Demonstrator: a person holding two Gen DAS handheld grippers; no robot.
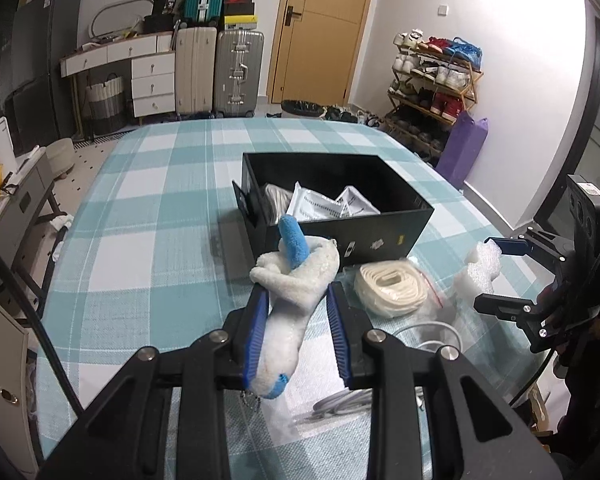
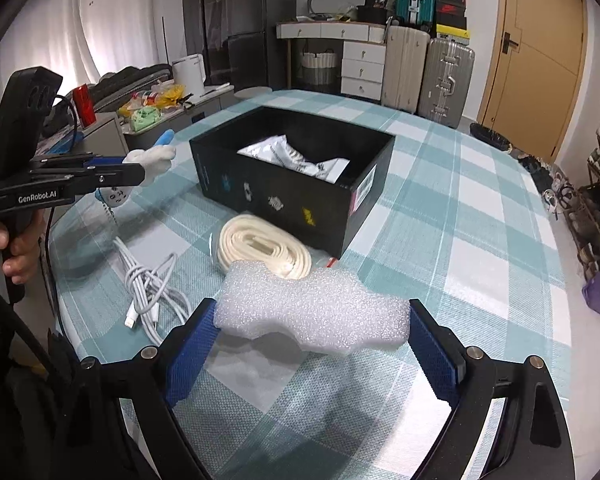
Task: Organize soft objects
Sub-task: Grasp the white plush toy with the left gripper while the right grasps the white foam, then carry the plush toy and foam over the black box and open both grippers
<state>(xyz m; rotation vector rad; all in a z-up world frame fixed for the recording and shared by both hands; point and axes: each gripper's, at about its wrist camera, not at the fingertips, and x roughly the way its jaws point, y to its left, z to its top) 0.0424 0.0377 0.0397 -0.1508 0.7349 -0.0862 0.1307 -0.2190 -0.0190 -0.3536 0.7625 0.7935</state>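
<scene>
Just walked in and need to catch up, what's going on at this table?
A person is tidying soft things with two handheld grippers. The left gripper is shut on a white plush toy with blue trim; the right gripper holds a white foam block above the teal checked tablecloth. Both hang near the open black box. A bagged cream rope coil and white cable remain outside.

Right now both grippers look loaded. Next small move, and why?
Probably carry the left gripper forward over the open black cardboard box and release. It is clamped on the white and blue plush toy, lifted off the teal checked tablecloth; the box sits just ahead.
</scene>
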